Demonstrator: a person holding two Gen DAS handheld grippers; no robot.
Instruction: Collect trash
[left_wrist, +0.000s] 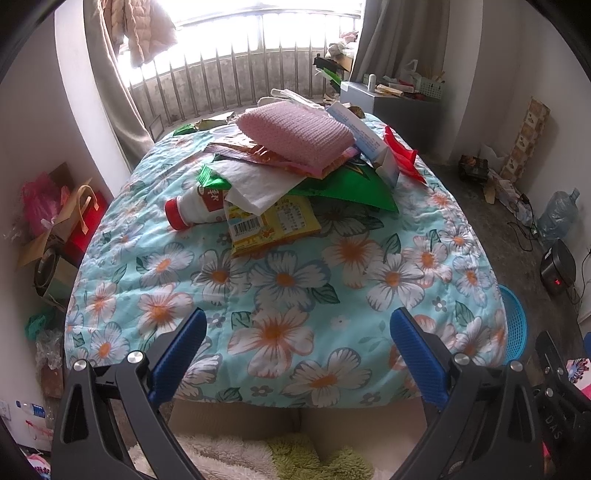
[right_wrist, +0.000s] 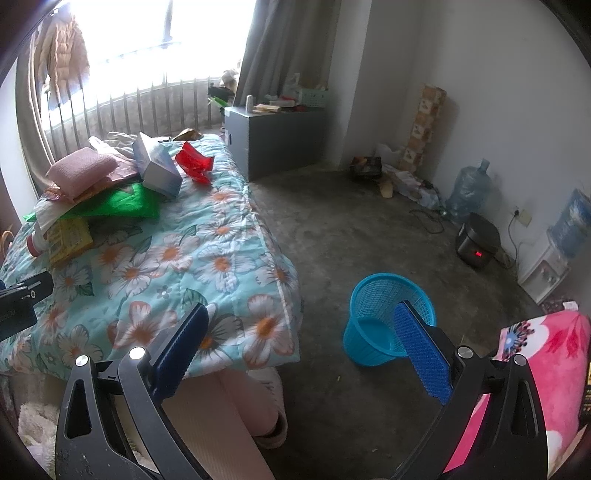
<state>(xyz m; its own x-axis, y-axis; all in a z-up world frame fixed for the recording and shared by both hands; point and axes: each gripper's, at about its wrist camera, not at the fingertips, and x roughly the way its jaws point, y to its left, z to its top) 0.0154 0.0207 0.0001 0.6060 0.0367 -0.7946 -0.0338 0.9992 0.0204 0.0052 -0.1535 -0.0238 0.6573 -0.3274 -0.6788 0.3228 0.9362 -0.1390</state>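
A heap of trash lies on the far half of the floral quilt (left_wrist: 295, 288): a white bottle with a red cap (left_wrist: 192, 210), a yellow wrapper (left_wrist: 271, 223), a white tissue (left_wrist: 255, 184), a green bag (left_wrist: 343, 184), a pink sponge-like pad (left_wrist: 295, 133), a blue-white carton (left_wrist: 360, 134) and a red wrapper (left_wrist: 400, 151). The heap shows at upper left in the right wrist view, with the carton (right_wrist: 155, 166) and the red wrapper (right_wrist: 194, 160). My left gripper (left_wrist: 297, 328) is open and empty above the quilt's near part. My right gripper (right_wrist: 301, 325) is open and empty beside the quilt's edge, near the blue mesh bin (right_wrist: 388, 317).
The blue bin (left_wrist: 513, 325) stands on the concrete floor right of the bed. A grey cabinet (right_wrist: 273, 136) with clutter stands by the curtain. A water jug (right_wrist: 469, 192), a black cooker (right_wrist: 476, 251) and cables line the right wall. Bags (left_wrist: 62, 221) are piled left of the bed.
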